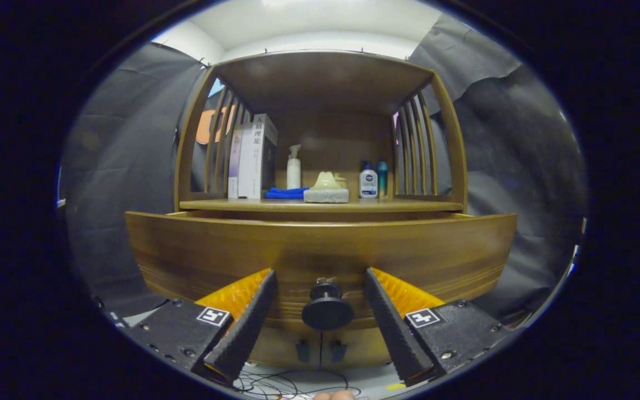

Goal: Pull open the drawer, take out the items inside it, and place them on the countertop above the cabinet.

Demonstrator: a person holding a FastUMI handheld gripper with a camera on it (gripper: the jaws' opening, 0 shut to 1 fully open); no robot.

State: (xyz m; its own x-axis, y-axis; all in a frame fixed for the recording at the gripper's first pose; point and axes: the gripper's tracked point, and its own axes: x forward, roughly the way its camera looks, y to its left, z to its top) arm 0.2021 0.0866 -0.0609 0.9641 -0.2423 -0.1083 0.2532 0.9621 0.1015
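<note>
A: Any writing you can read?

B: The book (pixel 258 155), upper left of centre on the counter (pixel 320 205), has printed characters down its spine, too small for me to make out with confidence. The white bottle (pixel 368 181) with the dark cap, right of centre, carries a dark label I cannot make out. Each finger mount bears a small square black-and-white marker.

A: What else stands on the counter?

B: A pump bottle (pixel 294 166) beside the book, a blue cloth (pixel 285 193) in front of it, a pale sponge-like block (pixel 326 194) with something yellowish on top, and a teal bottle (pixel 382 179) just beside the white one.

A: And the tongs?

B: The gripper (pixel 320 286) is released, fingers spread wide in the lower middle of the frame. The knob (pixel 327 306) sits between them, touched by neither finger.

A: Where is the drawer?

B: The drawer (pixel 320 255) front fills the centre band, below the counter, just beyond the fingertips. It bulges forward of the cabinet, so it looks pulled out somewhat; I cannot see its inside. Below it are two cabinet doors with small handles (pixel 320 351).
</note>
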